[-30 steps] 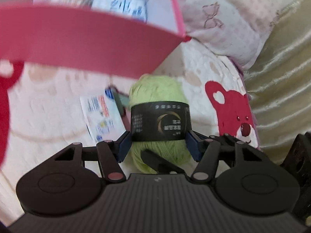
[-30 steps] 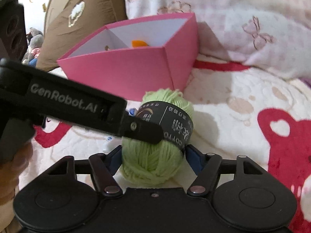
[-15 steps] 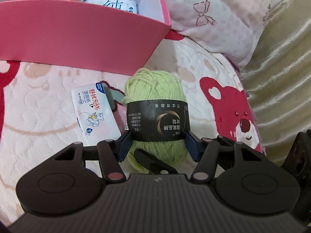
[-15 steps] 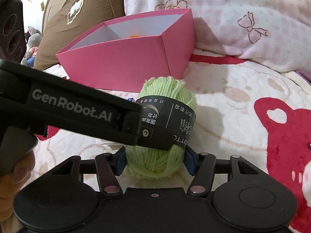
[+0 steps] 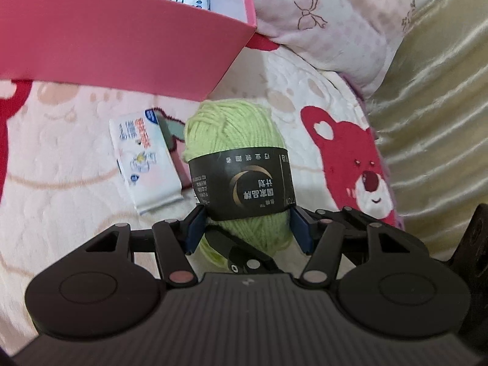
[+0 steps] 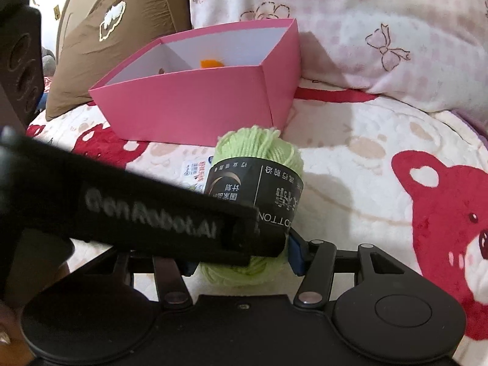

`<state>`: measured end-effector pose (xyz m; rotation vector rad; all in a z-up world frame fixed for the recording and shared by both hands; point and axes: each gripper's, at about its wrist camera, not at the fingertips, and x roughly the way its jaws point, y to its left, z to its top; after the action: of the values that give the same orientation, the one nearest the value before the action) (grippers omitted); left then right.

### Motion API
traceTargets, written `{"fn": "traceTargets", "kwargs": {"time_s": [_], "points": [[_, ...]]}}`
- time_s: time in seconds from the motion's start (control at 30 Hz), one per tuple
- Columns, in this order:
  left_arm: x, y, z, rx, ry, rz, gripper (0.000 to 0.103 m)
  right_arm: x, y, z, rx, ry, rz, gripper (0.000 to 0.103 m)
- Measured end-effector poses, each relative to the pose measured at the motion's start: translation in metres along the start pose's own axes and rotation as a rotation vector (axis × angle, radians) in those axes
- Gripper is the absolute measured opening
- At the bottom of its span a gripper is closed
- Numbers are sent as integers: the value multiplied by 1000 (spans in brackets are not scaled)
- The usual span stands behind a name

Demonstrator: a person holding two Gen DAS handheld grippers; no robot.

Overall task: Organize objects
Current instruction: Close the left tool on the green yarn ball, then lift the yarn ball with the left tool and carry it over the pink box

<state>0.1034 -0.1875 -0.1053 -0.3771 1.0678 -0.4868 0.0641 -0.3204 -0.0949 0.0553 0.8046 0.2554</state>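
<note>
Both the left tongs (image 5: 247,225) and the right tongs (image 6: 241,259) clamp the green yarn ball (image 5: 238,164) just before the pink box (image 6: 195,103). One pair should let go, and the other should lift it over the box's near wall.

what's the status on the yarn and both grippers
Left gripper and right gripper both shut on green yarn ball. Pink box just ahead. Tissue pack beside yarn, not blocking.

Black ribbed gripper bodies, blue-padded fingers (image 5: 194,229), silver rivets, white "GenRobot.AI" lettering.

"GenRobot.AI" stands on the left gripper (image 6: 265,244); "COTTON" on the yarn band (image 6: 256,195).
</note>
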Motion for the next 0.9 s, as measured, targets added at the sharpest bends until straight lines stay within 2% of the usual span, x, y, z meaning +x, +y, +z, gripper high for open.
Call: {"fn": "traceTargets", "kwargs": {"time_s": [0.43, 0.57, 0.9], "points": [[-53, -9, -13, -19, -23, 24, 58, -33, 29, 4, -6, 13, 29, 60], [-75, -9, -18, -44, -54, 13, 58, -46, 41, 12, 0, 44, 25, 60], [-120, -15, -13, -52, -88, 24, 58, -69, 65, 30, -13, 40, 40, 60]]}}
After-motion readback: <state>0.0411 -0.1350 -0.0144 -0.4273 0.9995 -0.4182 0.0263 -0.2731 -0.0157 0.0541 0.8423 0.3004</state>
